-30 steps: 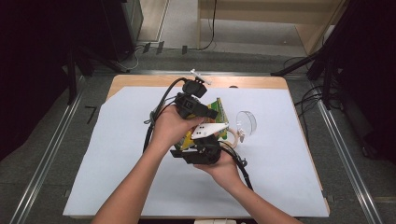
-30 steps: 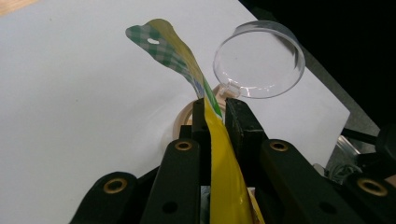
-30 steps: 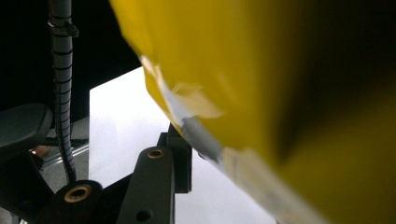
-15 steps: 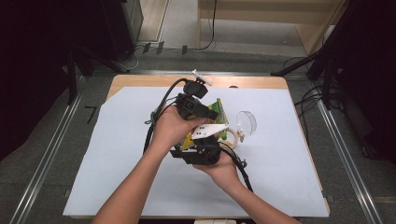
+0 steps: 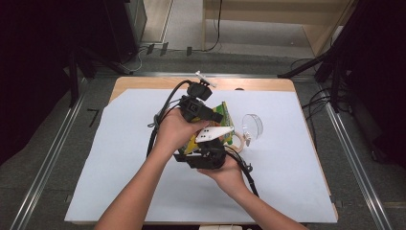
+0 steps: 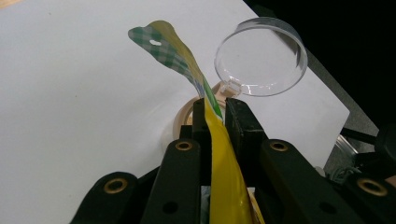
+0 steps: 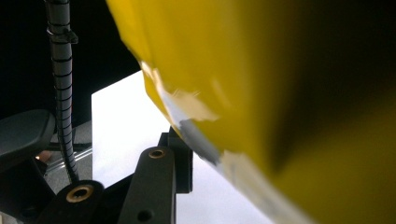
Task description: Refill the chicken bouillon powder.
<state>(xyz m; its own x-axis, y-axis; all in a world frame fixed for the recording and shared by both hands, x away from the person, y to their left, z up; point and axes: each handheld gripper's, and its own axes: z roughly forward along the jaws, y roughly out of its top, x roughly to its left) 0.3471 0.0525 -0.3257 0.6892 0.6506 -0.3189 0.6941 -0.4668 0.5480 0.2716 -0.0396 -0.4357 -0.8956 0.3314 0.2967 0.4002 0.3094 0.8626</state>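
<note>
Left gripper view: yellow pouch [image 6: 219, 154] lengthwise away between both clamped tongs [image 6: 215, 109], checked end farthest.

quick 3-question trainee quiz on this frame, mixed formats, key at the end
1. True or false: the left gripper has its jaws shut on the yellow packet.
2. In the left gripper view, what lies on the table just past the packet's green checked top edge? A) clear round lid B) metal spoon C) blue cup
3. Fill in: the table is covered by a ___ sheet.

Key
1. True: the packet's edge is pinched between the two black jaws.
2. A: the clear round lid, beside a tan ring.
3. White.
</note>
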